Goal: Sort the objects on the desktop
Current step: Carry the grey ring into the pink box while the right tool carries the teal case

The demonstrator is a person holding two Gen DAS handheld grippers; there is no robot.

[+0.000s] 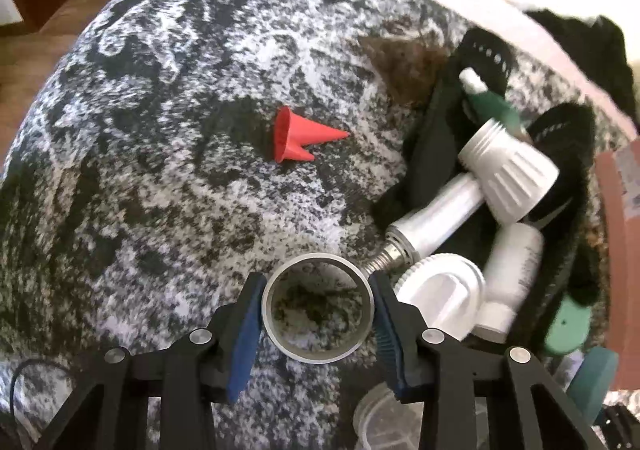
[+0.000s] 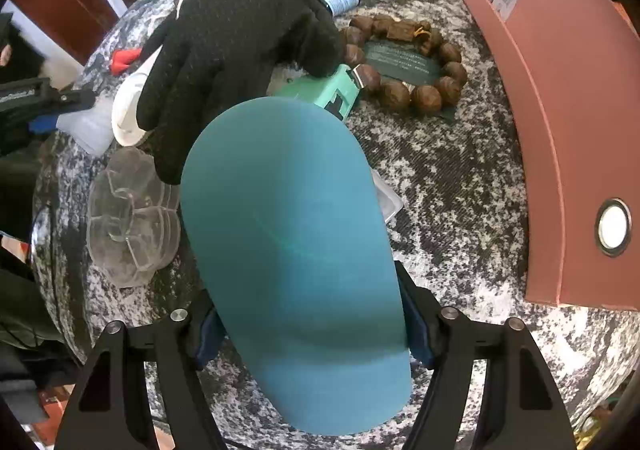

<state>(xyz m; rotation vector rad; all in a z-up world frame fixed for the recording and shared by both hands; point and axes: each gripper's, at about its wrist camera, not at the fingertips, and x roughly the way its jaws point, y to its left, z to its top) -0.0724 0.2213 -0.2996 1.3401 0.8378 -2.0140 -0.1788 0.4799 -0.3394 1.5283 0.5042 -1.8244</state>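
Note:
My left gripper (image 1: 318, 308) is shut on a short silver metal ring (image 1: 318, 350), held just above the speckled tablecloth (image 1: 160, 170). A red plastic cone (image 1: 300, 134) lies on the cloth ahead. To the right lies a pile: white ribbed cap (image 1: 508, 174), silver tube (image 1: 436, 222), green-and-white pen (image 1: 488, 102), white bottle (image 1: 512, 274), on a black glove (image 1: 436, 130). My right gripper (image 2: 312, 326) is shut on a large teal curved piece (image 2: 288, 234), which hides the fingertips. Beyond it lie the black glove (image 2: 236, 34), a mint box (image 2: 324, 90) and a brown bead bracelet (image 2: 404, 66).
A pink box (image 2: 560, 130) stands along the right edge of the table. A clear flower-shaped dish (image 2: 132, 218) sits at left of the teal piece, with a white lid (image 2: 124, 118) behind it. A small blue-labelled bottle (image 2: 340, 0) lies at the back.

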